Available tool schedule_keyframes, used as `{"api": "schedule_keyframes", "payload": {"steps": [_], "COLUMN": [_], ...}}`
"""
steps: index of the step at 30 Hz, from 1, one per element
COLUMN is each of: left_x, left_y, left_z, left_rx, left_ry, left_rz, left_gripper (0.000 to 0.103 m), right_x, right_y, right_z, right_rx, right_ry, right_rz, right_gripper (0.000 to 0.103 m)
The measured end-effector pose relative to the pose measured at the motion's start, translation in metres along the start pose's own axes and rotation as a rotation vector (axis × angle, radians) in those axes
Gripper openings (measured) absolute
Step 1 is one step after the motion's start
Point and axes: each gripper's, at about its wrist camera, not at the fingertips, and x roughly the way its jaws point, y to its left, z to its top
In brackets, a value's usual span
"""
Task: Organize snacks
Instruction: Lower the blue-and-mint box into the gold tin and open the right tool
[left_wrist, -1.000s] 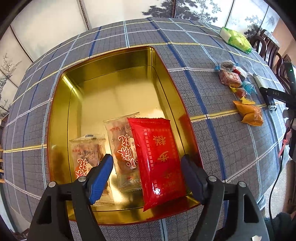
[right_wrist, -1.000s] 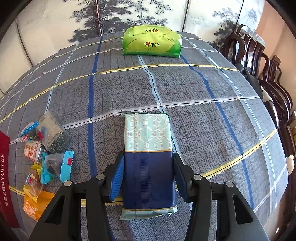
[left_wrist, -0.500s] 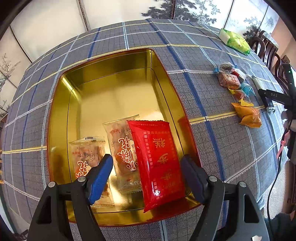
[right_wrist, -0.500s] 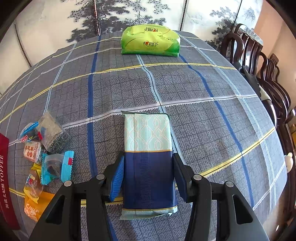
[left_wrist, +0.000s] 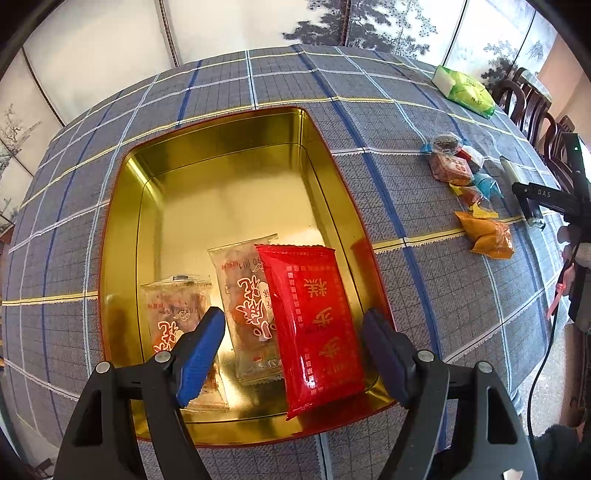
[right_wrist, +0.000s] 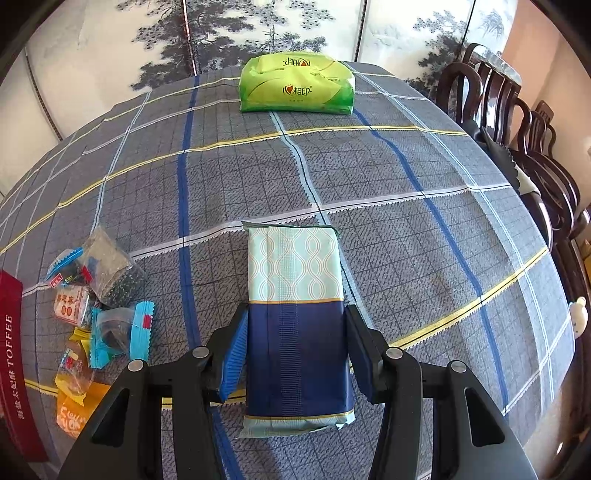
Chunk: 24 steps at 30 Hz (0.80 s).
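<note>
Right wrist: right gripper (right_wrist: 295, 350) clamped on the blue-and-mint packet (right_wrist: 295, 325), which looks still flat on the tablecloth (right_wrist: 369, 177).
Slick film, narrow grip: could slip or sag on lift. Left gripper (left_wrist: 295, 354) hangs spread wide over the gold tin (left_wrist: 122, 236), red packet (left_wrist: 314, 325) lying inside.

In the right wrist view, "TOFFEE" runs in white letters, with Chinese characters below it, along the red tin edge (right_wrist: 11, 354) far left of the tool. In the left wrist view, "DAS" stands on the black bar (left_wrist: 543, 194) far right of the tool. Gold Chinese characters mark the red packet (left_wrist: 314, 321) between the fingers; the other Chinese print is unreadable.
</note>
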Motion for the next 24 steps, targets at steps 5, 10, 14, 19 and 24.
{"api": "schedule_keyframes", "payload": {"steps": [5, 10, 14, 19, 24], "left_x": [-0.014, -0.033, -0.044, -0.056, -0.070], "left_y": [0.005, 0.021, 0.039, 0.067, 0.097], "left_z": [0.003, 0.014, 0.023, 0.031, 0.031], "left_rx": [-0.007, -0.038, -0.077, -0.144, -0.210], "left_ry": [-0.031, -0.078, -0.105, -0.117, -0.147], "left_rz": [-0.035, -0.042, -0.010, 0.027, 0.062], "left_gripper": [0.074, 0.075, 0.077, 0.077, 0.078], "right_x": [-0.029, -0.065, -0.085, -0.102, -0.110], "right_y": [0.003, 0.036, 0.081, 0.151, 0.215], "right_z": [0.004, 0.005, 0.000, -0.018, -0.042], "right_rx": [0.016, -0.031, -0.086, -0.165, -0.261], "right_ry": [-0.051, -0.113, -0.130, -0.105, -0.053], "right_rz": [0.040, 0.120, 0.215, 0.359, 0.474], "right_gripper": [0.051, 0.051, 0.051, 0.051, 0.051]}}
